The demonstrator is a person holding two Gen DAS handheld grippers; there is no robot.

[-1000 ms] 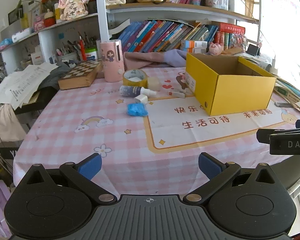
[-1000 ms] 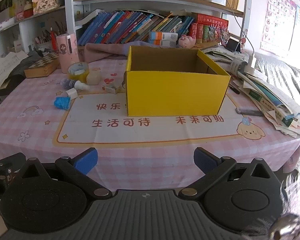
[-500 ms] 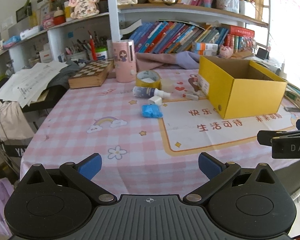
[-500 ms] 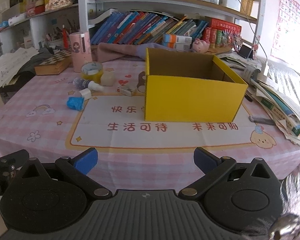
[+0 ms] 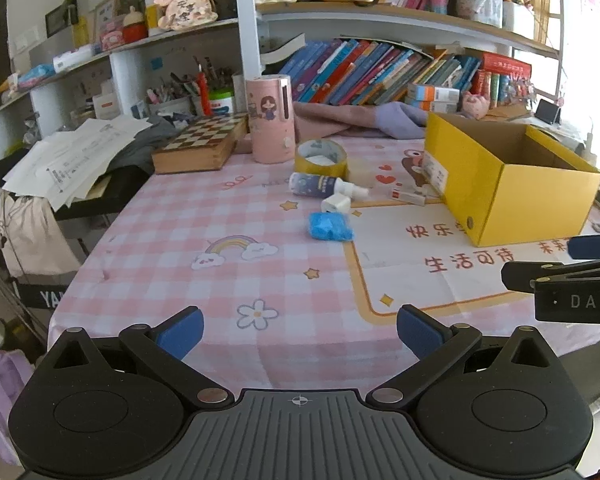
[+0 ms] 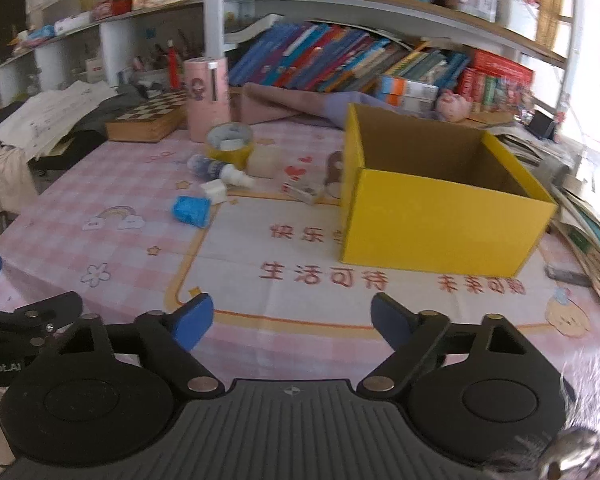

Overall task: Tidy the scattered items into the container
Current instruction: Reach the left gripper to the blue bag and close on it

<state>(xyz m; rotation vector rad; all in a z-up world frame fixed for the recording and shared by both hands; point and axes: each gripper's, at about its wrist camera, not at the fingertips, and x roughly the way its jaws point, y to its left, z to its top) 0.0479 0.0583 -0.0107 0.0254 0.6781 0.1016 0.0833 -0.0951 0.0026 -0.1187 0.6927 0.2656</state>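
Observation:
An open yellow box [image 5: 512, 176] [image 6: 440, 208] stands on the pink checked tablecloth [image 5: 220, 240]. Left of it lie a blue crumpled packet [image 5: 330, 226] [image 6: 191, 210], a small white cap piece [image 5: 335, 203] [image 6: 214, 191], a spray bottle on its side [image 5: 324, 185] [image 6: 220, 170], a yellow tape roll [image 5: 321, 157] [image 6: 230, 145] and a small white-red tube [image 5: 408, 196] [image 6: 303, 191]. My left gripper [image 5: 299, 330] is open and empty above the table's near edge. My right gripper [image 6: 291, 320] is open and empty, facing the box.
A pink cylinder holder [image 5: 271, 118] and a chessboard box [image 5: 202, 144] stand at the back. Shelves of books [image 5: 380, 72] rise behind. Papers [image 5: 72, 156] pile at the left, magazines [image 6: 588, 224] at the right of the box.
Both grippers have moved forward and to the left over the table; the scattered items now sit nearer the middle of both views. Jaws stay open.

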